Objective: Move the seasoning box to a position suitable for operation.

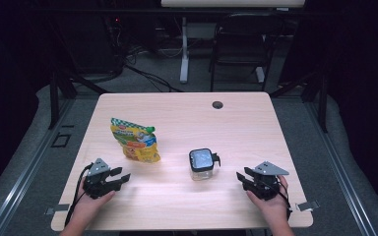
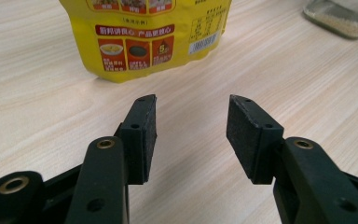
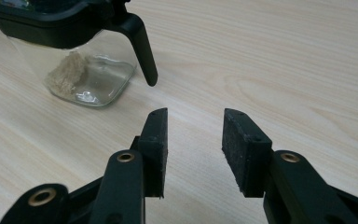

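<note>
On the pale wooden surface (image 1: 187,118) two things stand between the person's hands: a yellow pouch (image 1: 135,140) left of the middle, and a small glass jar (image 1: 202,164) with a black lid just right of the middle, nearer the front edge than the pouch. The left hand-held gripper (image 1: 124,178) rests low over the surface at the near left, held in the person's left hand (image 1: 89,205), and points right and a little away toward the pouch; its jaws stand parted with nothing between them — the left gripper view shows bare wood in the gap (image 2: 191,128) and the bottom of the pouch (image 2: 144,37) standing upright a little beyond the tips, apart from them. In that same view a corner of the glass jar (image 2: 338,17) shows at the far right. The right hand-held gripper (image 1: 240,178) sits at the near right in the person's right hand (image 1: 271,204), aimed left toward the jar, its jaws likewise parted and empty. The right gripper view looks past its two pads (image 3: 193,144) at the jar (image 3: 91,79) — clear glass, a little pale grainy stuff heaped in one bottom corner, and a black latch hanging from the lid down its side. The jar stands ahead and to the left of the tips, not touching them. Beyond the far edge of the surface a dark chair (image 1: 241,44) stands on the grey floor.
</note>
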Tool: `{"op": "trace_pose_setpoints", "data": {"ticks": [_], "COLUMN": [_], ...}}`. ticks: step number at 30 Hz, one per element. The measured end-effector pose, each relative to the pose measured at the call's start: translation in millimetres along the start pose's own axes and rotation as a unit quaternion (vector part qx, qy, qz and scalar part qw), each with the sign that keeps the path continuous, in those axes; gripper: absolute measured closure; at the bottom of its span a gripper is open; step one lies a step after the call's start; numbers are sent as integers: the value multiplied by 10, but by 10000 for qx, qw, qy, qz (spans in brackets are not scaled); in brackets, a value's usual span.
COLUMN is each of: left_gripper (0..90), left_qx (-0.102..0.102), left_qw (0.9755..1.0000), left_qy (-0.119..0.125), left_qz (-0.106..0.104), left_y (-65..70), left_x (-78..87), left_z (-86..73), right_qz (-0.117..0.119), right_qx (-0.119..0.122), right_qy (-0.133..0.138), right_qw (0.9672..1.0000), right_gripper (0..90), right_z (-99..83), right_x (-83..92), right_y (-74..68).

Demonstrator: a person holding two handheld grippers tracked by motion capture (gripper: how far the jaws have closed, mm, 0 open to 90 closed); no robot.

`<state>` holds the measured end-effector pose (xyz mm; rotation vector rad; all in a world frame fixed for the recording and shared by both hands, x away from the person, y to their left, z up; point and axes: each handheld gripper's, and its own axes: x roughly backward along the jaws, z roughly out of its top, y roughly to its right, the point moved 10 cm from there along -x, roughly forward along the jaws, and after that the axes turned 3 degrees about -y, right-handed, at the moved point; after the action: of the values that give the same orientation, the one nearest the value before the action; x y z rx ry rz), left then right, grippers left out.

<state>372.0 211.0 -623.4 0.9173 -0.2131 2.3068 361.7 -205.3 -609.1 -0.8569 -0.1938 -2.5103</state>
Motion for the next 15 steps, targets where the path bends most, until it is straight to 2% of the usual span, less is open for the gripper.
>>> {"op": "trace_pose_setpoints", "data": {"ticks": [2,3,6,7,8,9,11,15], "left_gripper": [528,528,528,528,529,530,534,562], "left_qx": [37,5,42,42,79,24,14,76], "left_qw": [10000,10000,10000,10000,9999,10000,10000,9999], "left_qy": [10,0,57,57,76,76,66,109], "left_qz": [-18,-14,-9,-9,-5,19,35,10], "left_y": [4,0,-4,-4,3,-4,-6,3], "left_x": [-8,-9,16,16,41,54,84,155], "left_z": [4,3,7,7,-4,-12,-36,-84], "right_qz": [51,132,7,7,36,49,143,156], "right_qx": [-32,-90,-44,-44,-100,-127,-124,14], "right_qy": [-45,-206,-355,-355,-245,-190,-199,-157], "right_qw": [10000,9997,9994,9994,9996,9997,9996,9998], "right_gripper": [594,590,555,555,547,548,568,600], "right_z": [-10,-49,-87,-87,-48,-25,0,74], "right_x": [-6,-26,-49,-49,-59,-69,-98,-153], "right_y": [-6,-13,13,13,5,1,-17,-57]}}
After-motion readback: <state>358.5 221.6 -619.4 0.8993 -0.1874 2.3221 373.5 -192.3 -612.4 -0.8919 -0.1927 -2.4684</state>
